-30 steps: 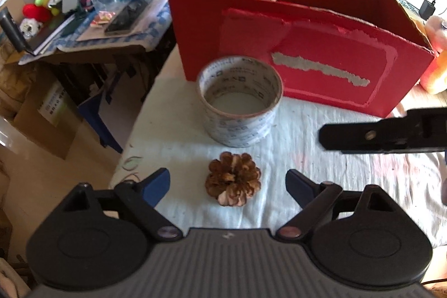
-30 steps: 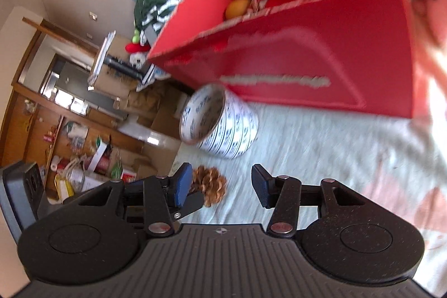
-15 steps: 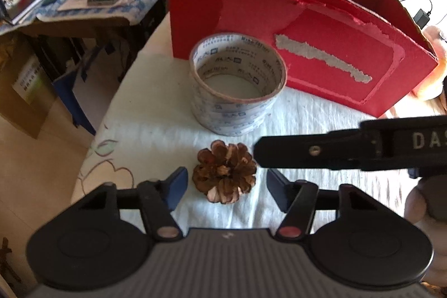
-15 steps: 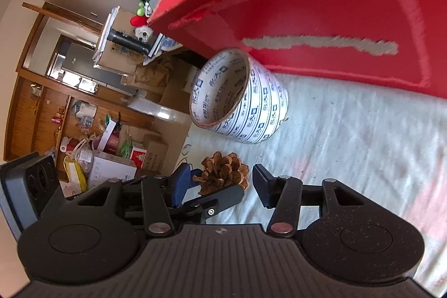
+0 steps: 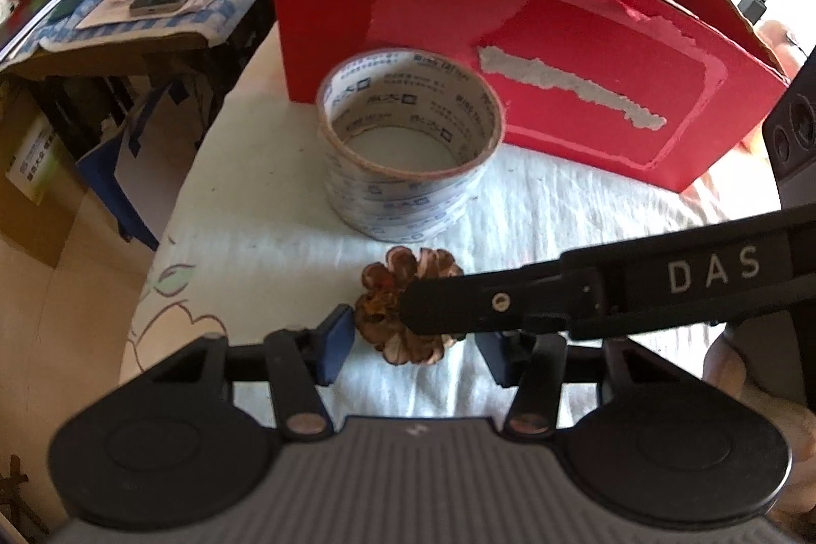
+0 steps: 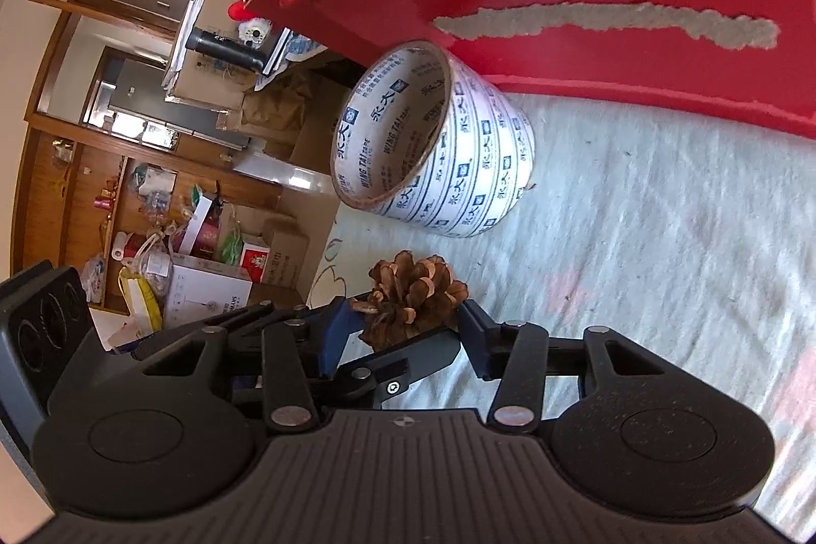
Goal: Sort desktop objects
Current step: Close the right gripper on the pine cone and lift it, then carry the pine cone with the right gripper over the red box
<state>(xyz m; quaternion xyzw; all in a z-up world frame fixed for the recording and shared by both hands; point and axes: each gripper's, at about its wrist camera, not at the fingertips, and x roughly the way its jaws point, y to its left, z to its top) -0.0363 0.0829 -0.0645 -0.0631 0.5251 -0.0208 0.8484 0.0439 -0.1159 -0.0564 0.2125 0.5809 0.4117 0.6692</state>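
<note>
From the left wrist view, the left gripper [image 5: 413, 347] has dropped closer to the white tablecloth [image 5: 255, 248] than it was a second ago, and its spread blue pads now flank the pine cone [image 5: 403, 314] rather than sitting short of it. The left pad [image 5: 334, 342] lies just beside the cone; whether it touches cannot be told, and the jaws have not closed. Across this view the right gripper's black finger [image 5: 586, 294] has swept in from the right and now covers the cone's right side. Beyond stands the tape roll [image 5: 408, 151], on end, just in front of the red cardboard box [image 5: 586, 49].

From the right wrist view, the right gripper [image 6: 408, 332] has likewise advanced: the cone, formerly off towards its left finger, now sits between both unclenched pads. The left gripper's finger [image 6: 387, 365] crosses beneath.

Both claws now bracket one cone, so I judge only one should close, else the fingers may collide before the cone goes to the box.
</note>
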